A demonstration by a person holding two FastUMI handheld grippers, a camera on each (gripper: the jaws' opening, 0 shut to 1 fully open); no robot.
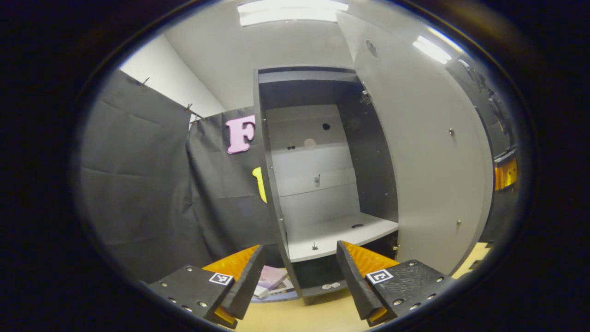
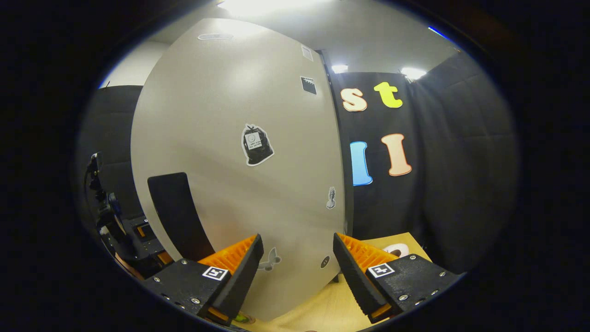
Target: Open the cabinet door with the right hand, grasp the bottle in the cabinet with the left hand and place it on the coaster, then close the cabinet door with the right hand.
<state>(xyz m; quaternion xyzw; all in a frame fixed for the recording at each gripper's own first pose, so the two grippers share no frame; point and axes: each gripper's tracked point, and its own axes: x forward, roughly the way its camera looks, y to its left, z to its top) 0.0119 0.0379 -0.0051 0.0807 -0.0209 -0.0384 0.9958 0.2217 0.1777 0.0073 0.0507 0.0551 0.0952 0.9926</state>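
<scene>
The left gripper (image 1: 300, 272), jaws spread and empty, faces the open cabinet (image 1: 322, 184), its shelf bare beyond the jaws. The right gripper (image 2: 298, 269), also open, fronts the swung door (image 2: 221, 152), apparently ready to close it; bottle unseen.

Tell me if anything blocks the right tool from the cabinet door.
Nothing visible does. The right tool, open, points straight at the outer face of the swung-open cabinet door, with no object in the gap between them.
</scene>
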